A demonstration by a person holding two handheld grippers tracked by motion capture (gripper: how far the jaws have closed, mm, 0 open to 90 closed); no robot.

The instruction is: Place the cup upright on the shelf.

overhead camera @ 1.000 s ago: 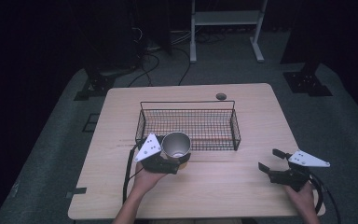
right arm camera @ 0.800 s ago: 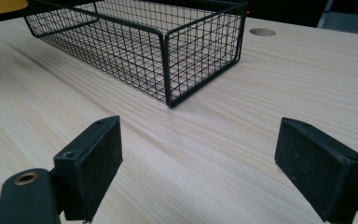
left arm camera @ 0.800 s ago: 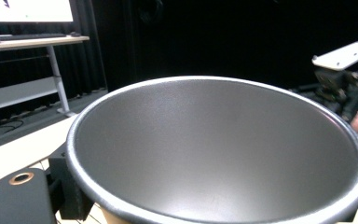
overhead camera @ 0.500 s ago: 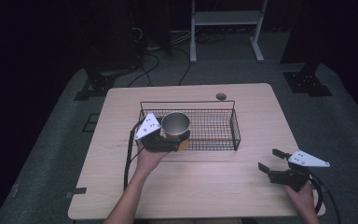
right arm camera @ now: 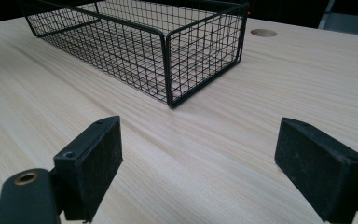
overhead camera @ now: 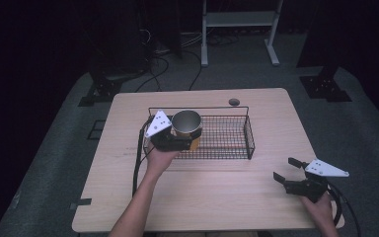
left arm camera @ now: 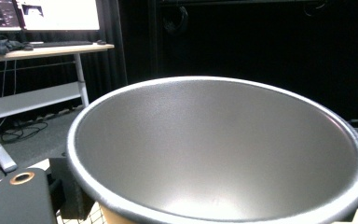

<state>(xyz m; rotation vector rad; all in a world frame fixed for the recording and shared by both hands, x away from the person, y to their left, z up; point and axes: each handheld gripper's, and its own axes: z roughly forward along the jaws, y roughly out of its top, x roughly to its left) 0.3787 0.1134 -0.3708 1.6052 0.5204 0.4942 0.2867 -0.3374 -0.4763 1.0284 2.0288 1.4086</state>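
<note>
I've carried the cup (overhead camera: 186,126) over the basket's (overhead camera: 246,133) left end; my left gripper (overhead camera: 175,142) clamps it. Lower it upright before releasing. My right gripper (overhead camera: 288,178) rests wide open, empty.

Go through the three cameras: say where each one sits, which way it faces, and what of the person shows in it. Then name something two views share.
High view: fixed above the person's side, looking forward and down on the table; both forearms, the left gripper holding a cup over the basket, and the right gripper.
Left gripper view: rides the left gripper, facing the cup's inside and a dark room; one jaw at bottom left.
Right gripper view: rides the right gripper, low over the table, facing the basket; both jaws wide apart.
Shared: high and right gripper views both show basket and table hole.
</note>
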